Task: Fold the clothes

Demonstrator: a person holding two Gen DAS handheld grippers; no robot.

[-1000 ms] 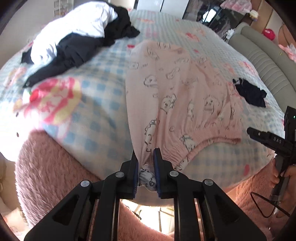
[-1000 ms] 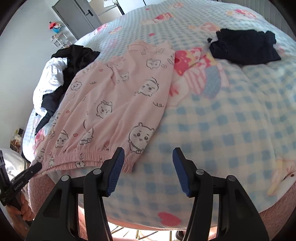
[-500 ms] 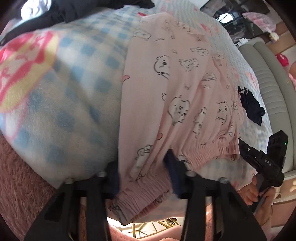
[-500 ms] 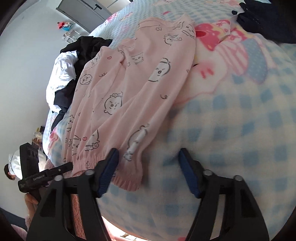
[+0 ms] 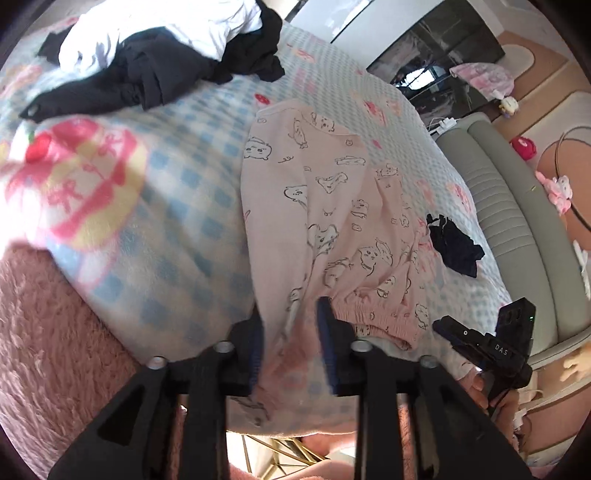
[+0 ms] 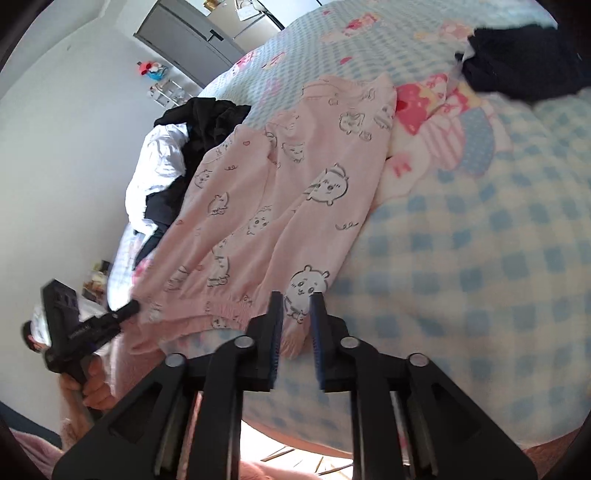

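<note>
Pink cartoon-print pajama pants [image 5: 325, 206] lie flat on the checked blanket [image 5: 177, 206], gathered hem at the bed's near edge.
The left gripper [image 5: 290, 336] is opening, hem loose between its jaws; the right gripper [image 6: 295, 325] is closing around the other corner, not yet pinching. Only the right view shows the grey cabinet [image 6: 184, 33]; only the left, the padded headboard [image 5: 517, 206].

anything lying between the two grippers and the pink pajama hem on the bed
Nothing visible. The pink pajama hem already lies between the jaws of both: the right gripper is closing on one corner, the left gripper is opening around the other.
</note>
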